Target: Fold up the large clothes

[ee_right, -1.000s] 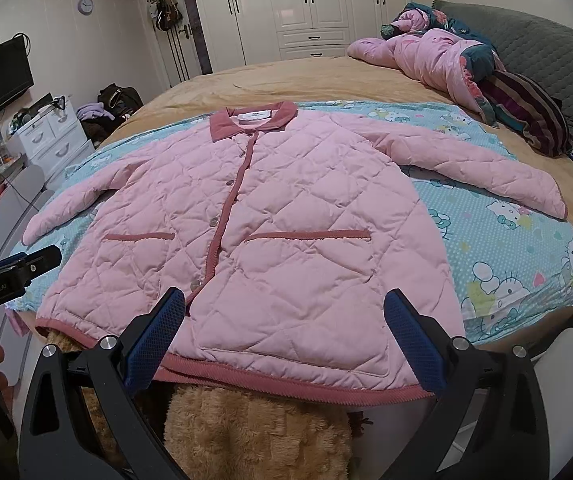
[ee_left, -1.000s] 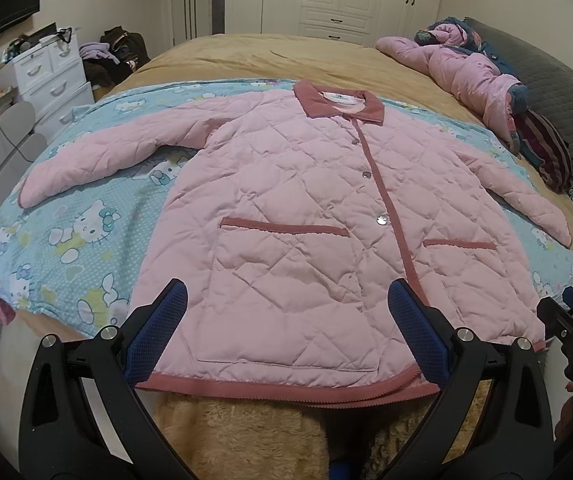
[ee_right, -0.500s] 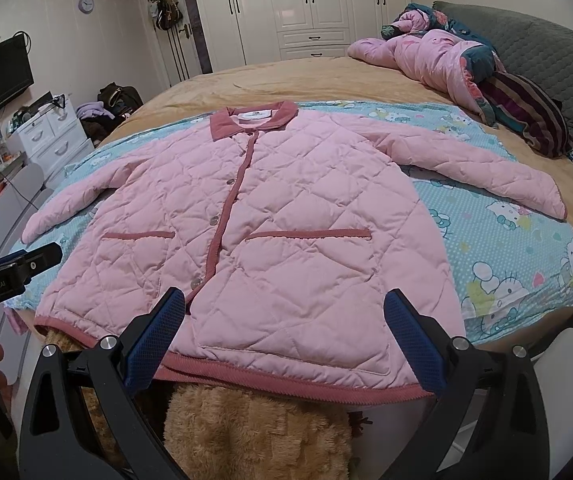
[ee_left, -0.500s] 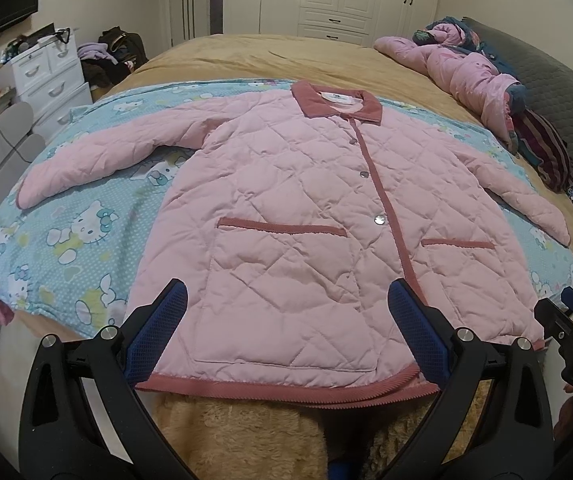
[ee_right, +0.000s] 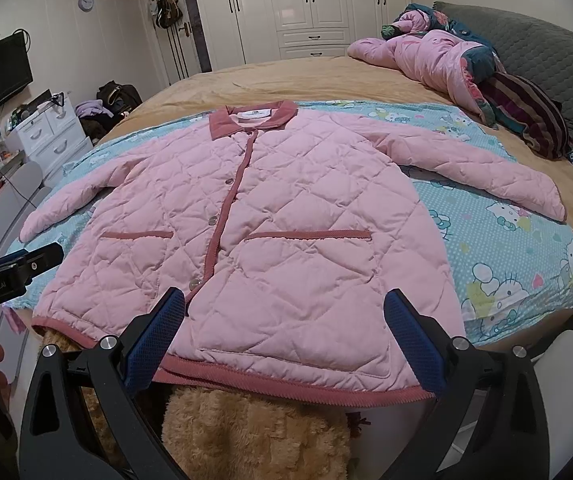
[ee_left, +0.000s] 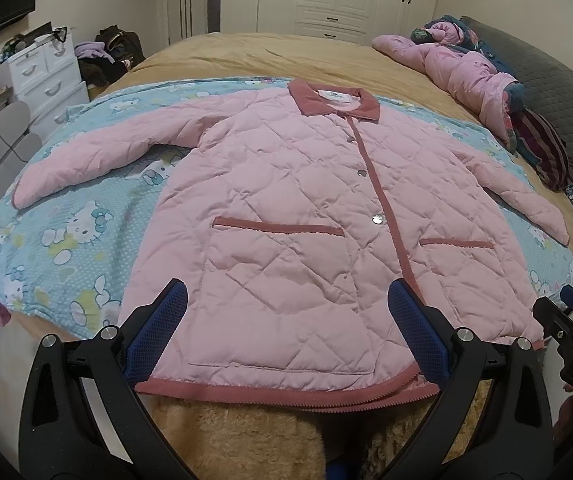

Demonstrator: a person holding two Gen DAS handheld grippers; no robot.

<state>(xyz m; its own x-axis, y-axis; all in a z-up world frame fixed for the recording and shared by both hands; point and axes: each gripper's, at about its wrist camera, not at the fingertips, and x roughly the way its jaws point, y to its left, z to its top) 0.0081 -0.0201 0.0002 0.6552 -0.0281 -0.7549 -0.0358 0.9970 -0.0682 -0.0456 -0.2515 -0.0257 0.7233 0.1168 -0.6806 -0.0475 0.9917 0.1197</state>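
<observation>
I see the pink quilted coat [ee_left: 286,232] lying flat and buttoned on the blue cartoon sheet [ee_left: 82,240] on the bed [ee_left: 270,56], sleeves out to both sides. My left gripper [ee_left: 286,336] hangs just over the coat's bottom hem, its blue fingers wide apart and holding nothing. My right gripper [ee_right: 284,336] does the same, wide apart too. More clothes [ee_right: 438,60] sit piled at the far side.

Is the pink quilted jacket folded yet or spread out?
Spread out: the pink quilted jacket lies flat, front up, both sleeves extended.
</observation>
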